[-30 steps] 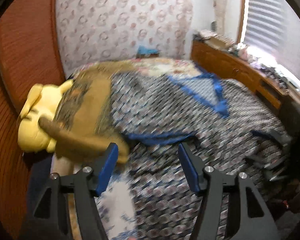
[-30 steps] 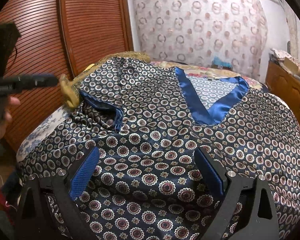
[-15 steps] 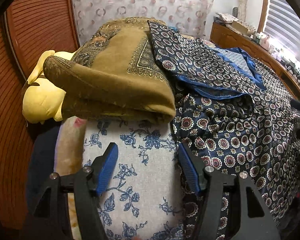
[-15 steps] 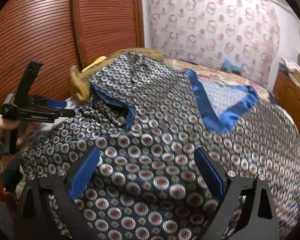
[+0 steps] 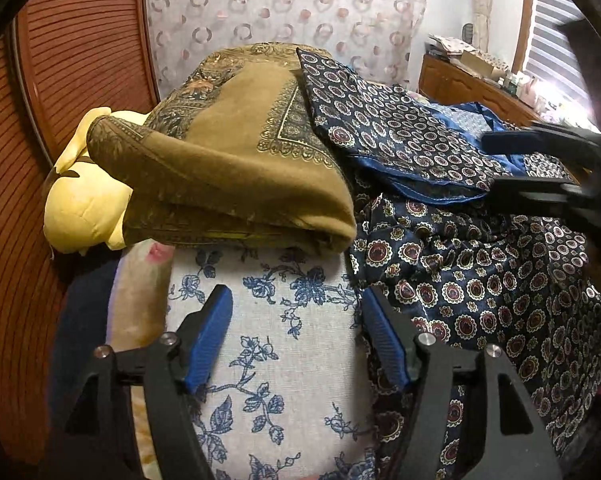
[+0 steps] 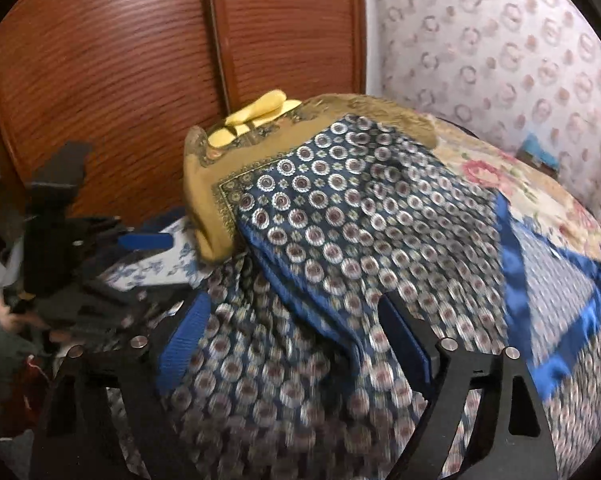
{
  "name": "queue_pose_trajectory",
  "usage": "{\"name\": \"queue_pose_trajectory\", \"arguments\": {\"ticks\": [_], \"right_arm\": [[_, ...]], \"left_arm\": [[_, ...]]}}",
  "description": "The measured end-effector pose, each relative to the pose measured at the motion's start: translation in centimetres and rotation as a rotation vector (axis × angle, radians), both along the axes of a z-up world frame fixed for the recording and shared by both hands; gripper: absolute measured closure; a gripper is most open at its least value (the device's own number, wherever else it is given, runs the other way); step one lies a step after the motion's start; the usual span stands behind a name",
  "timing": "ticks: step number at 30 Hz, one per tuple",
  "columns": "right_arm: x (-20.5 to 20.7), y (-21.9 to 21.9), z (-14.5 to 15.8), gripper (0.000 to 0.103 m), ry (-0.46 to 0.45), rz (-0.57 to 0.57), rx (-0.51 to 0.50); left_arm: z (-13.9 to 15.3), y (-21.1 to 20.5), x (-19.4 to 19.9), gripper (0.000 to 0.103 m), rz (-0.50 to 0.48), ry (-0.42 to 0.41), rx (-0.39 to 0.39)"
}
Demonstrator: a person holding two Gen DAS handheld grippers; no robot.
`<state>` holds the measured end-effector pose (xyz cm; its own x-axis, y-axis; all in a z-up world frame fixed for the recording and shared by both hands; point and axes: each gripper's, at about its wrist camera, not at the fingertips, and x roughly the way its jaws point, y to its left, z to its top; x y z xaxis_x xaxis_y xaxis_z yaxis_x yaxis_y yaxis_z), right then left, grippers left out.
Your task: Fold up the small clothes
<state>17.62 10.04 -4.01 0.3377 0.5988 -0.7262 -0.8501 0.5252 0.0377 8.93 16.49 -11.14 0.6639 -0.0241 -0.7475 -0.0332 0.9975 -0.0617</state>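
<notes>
Room: ribbed reddish wooden doors (image 6: 100, 92) behind a bed.
Left gripper (image 5: 296, 340): jaws opening, nothing between, over blue-flowered white sheet (image 5: 284, 360).
Right gripper (image 6: 292, 344): jaws closing, unclamped, above glossy navy medallion-print satin garment (image 6: 340, 240).
Garment: spread on bed, sleeve overlapping folded olive-brown woven blanket (image 5: 236, 168).
Left view only: soft yellow plush toy (image 5: 80, 208) beside blanket.

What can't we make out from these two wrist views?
- Right wrist: motion blur smears the patterned garment under the right gripper, closing; contact unreadable.
- Left wrist: the right gripper's fingertips blur at the garment's sleeve cuff; grip unclear.
- Left wrist: the olive blanket hides most of the yellow plush toy.
</notes>
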Motion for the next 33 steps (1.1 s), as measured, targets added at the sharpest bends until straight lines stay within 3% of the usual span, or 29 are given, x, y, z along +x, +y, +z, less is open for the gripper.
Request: {"name": "queue_pose_trajectory", "arguments": {"ticks": [4, 7, 12, 15, 18, 24, 25, 27, 33], "right_arm": [[1.2, 2.7, -1.4, 0.031, 0.007, 0.023, -0.054], [1.9, 4.2, -2.3, 0.049, 0.004, 0.032, -0.096], [3.0, 5.0, -2.2, 0.091, -0.024, -0.006, -0.090], [4.0, 4.1, -0.9, 0.095, -0.040, -0.051, -0.019], [5.6, 2.8, 0.1, 0.096, -0.079, -0.127, -0.011], [10.2, -0.2, 0.1, 0.095, -0.050, -0.291, -0.036], [10.3, -0.5, 0.2, 0.092, -0.045, -0.303, -0.041], [10.7, -1.5, 0.3, 0.068, -0.045, -0.330, -0.060], [8.4, -6.2, 1.6, 0.052, -0.056, -0.301, -0.032]], "left_arm": [[0.0, 0.1, 0.0, 0.035, 0.001, -0.003, -0.002], [-0.1, 0.2, -0.1, 0.035, 0.008, -0.004, -0.001], [-0.2, 0.7, -0.1, 0.035, 0.043, -0.005, 0.000], [-0.2, 0.9, -0.2, 0.035, 0.046, -0.006, -0.002], [-0.3, 1.0, -0.2, 0.035, 0.046, -0.006, 0.000], [-0.3, 1.0, -0.2, 0.035, 0.049, -0.006, 0.004], [-0.3, 1.1, -0.2, 0.035, 0.049, -0.005, 0.005], [-0.3, 1.1, -0.2, 0.035, 0.049, -0.006, 0.006], [-0.3, 0.7, -0.3, 0.035, 0.051, -0.006, 0.011]]}}
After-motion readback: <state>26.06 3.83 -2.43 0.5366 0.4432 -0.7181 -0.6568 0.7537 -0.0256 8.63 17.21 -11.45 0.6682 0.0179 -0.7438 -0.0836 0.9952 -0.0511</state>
